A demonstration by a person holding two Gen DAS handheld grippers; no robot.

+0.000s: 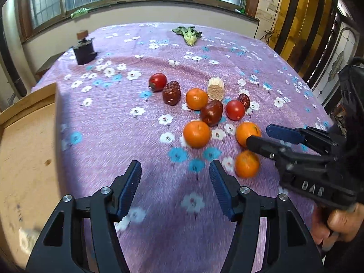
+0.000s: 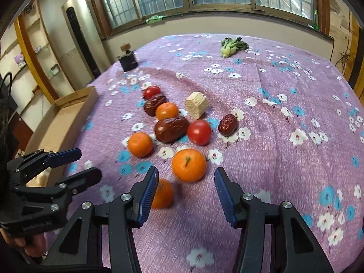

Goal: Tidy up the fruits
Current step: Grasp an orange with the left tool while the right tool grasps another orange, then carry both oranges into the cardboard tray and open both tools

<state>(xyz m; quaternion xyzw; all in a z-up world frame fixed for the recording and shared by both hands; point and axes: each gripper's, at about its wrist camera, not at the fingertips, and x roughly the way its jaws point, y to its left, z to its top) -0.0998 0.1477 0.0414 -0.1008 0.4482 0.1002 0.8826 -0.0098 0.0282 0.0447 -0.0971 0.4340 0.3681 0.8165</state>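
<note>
Several oranges, two red tomatoes and three brown dates lie grouped on the purple flowered cloth (image 1: 159, 54). My left gripper (image 1: 175, 177) is open and empty, just short of the near-left orange (image 1: 196, 134). My right gripper (image 2: 186, 184) is open and empty, with a big orange (image 2: 188, 165) just ahead between its fingertips and another orange (image 2: 162, 194) partly hidden behind its left finger. In the left wrist view the right gripper (image 1: 261, 135) comes in from the right, beside two oranges (image 1: 246, 132) (image 1: 246, 163). Tomatoes (image 2: 199, 132) (image 2: 152, 91) and dates (image 2: 171, 129) (image 2: 228, 124) lie further back.
A shallow cardboard box (image 1: 25, 150) sits at the table's left edge; it also shows in the right wrist view (image 2: 66, 116). A pale wooden block (image 2: 196, 107) lies among the fruit. A dark small box (image 1: 84, 53) and a leafy green vegetable (image 1: 188, 35) lie far back near the window.
</note>
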